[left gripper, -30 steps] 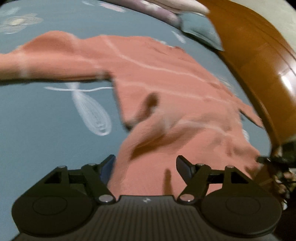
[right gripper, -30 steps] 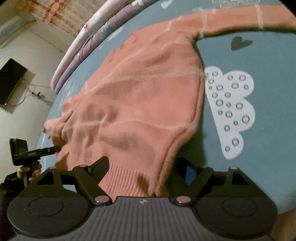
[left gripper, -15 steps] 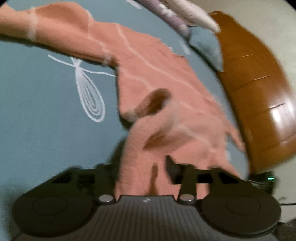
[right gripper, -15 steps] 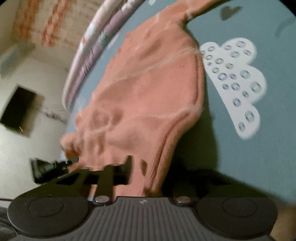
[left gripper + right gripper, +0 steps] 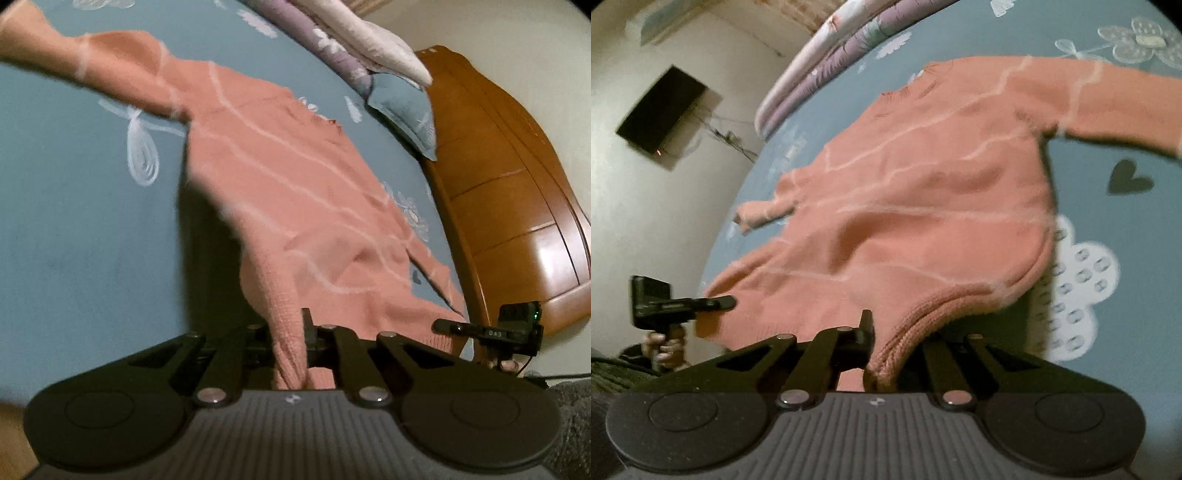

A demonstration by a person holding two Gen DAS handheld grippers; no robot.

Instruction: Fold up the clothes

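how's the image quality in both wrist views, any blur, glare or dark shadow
Left wrist view: glare on the wooden headboard, dark shadow under the lifted sweater, far sleeve smeared. Right wrist view: sweater edges soft with motion blur, bedsheet curved by fisheye, dim room.

Wooden headboard, pale wall with dark screen.

Bare blue bedsheet lies open on the bed to the left of the salmon sweater in the left wrist view, giving a claw clear passage there. In the right wrist view, more bare sheet opens right of the sweater. The far side is blocked by stacked folded bedding and a pillow; the wooden headboard walls off that edge
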